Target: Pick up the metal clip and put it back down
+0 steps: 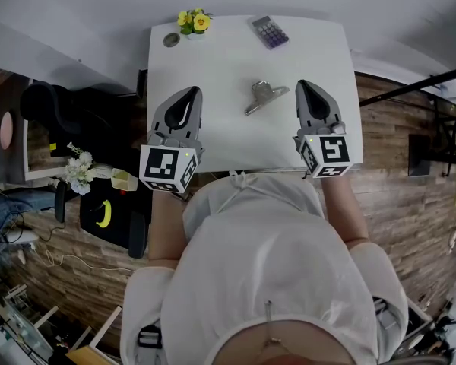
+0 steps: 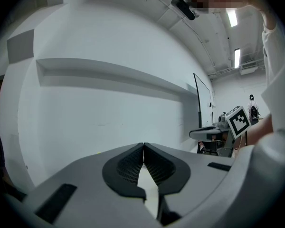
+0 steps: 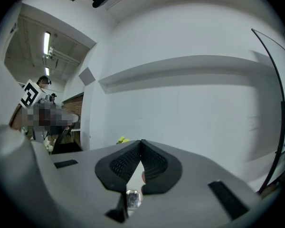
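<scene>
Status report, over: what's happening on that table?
Left hand-held gripper shut, empty. Right hand-held gripper shut, empty. Metal clip lies on table between them. Nothing blocking.

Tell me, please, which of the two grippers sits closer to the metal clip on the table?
The right gripper: its tip is just beside the metal clip, while the left gripper is clearly farther off.
</scene>
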### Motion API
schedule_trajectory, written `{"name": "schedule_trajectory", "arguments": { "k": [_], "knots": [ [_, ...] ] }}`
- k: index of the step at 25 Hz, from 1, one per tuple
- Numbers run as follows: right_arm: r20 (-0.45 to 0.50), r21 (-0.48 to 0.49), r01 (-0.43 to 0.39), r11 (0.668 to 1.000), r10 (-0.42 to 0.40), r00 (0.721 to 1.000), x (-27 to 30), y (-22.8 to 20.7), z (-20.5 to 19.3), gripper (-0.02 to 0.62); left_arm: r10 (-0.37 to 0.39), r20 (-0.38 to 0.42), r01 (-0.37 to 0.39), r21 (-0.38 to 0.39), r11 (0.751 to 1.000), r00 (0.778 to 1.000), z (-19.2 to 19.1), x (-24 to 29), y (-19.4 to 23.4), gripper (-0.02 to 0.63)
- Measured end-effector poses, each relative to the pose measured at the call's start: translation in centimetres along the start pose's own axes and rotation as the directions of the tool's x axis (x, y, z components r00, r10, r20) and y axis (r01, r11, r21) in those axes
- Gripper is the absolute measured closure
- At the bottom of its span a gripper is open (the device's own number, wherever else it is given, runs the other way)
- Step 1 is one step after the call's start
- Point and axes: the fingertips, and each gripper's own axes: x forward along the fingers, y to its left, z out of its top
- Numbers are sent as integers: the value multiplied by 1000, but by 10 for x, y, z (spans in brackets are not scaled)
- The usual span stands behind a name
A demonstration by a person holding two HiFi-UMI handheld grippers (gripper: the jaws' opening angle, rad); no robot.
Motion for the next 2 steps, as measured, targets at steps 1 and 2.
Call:
{"name": "schedule_trajectory", "arguments": {
  "k": [1, 2],
  "knots": [
    [1, 0, 5, 1000, -5, 1000, 0, -1, 0, 595, 1, -2, -1, 0, 1000, 1000, -1, 0, 0, 588],
    [3, 1, 9, 1000, -9, 1000, 1, -2, 0, 595, 1, -4, -1, -1, 1000, 1000, -2, 1, 1, 588]
  ]
}}
